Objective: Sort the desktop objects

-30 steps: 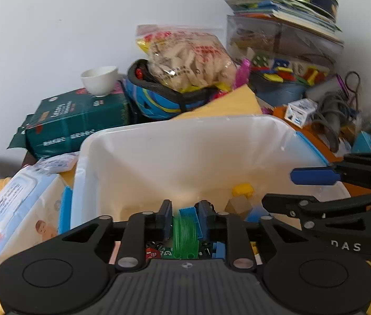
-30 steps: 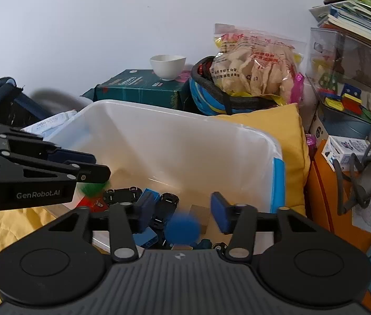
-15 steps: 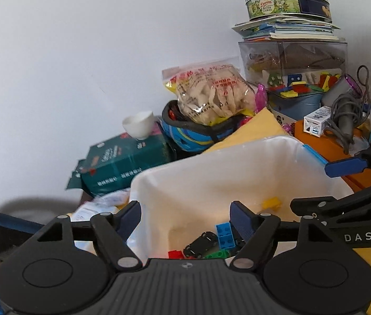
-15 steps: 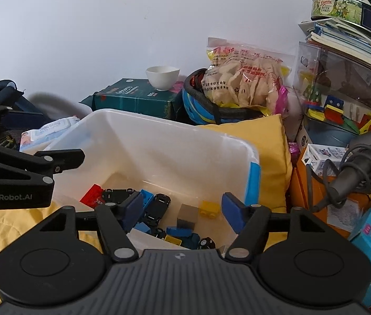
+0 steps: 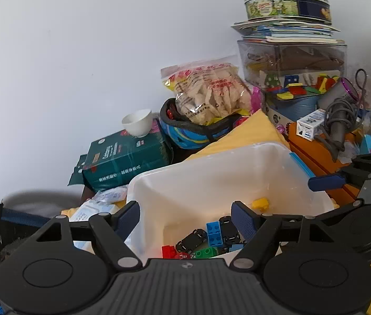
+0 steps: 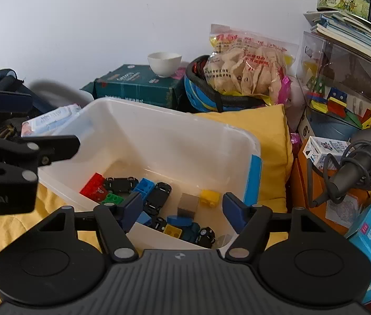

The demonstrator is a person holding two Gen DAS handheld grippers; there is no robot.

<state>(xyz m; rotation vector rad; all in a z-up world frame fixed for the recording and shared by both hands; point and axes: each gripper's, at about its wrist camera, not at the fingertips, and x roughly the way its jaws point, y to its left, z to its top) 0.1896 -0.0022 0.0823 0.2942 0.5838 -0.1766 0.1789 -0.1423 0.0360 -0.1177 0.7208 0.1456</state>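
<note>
Both claws had let go since the earlier frames: the left gripper (image 5: 185, 216) had risen from the white bin (image 6: 159, 131) with its jaws just opened wide and empty, while the right gripper (image 6: 182, 204) hovered over the near rim, jaws also just spread and empty. Inside the bin lay loose toys, among them one red brick (image 6: 93, 186), one yellow brick (image 6: 209, 197), one grey cube (image 6: 188, 204) and several black toy cars (image 6: 159, 195).

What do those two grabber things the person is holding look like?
Both are matte black plastic. The left gripper and right gripper each have a ribbed body, two round discs, silver pivot screws, jointed fingers and dark blue pads. White lettering marks their sides.
</note>
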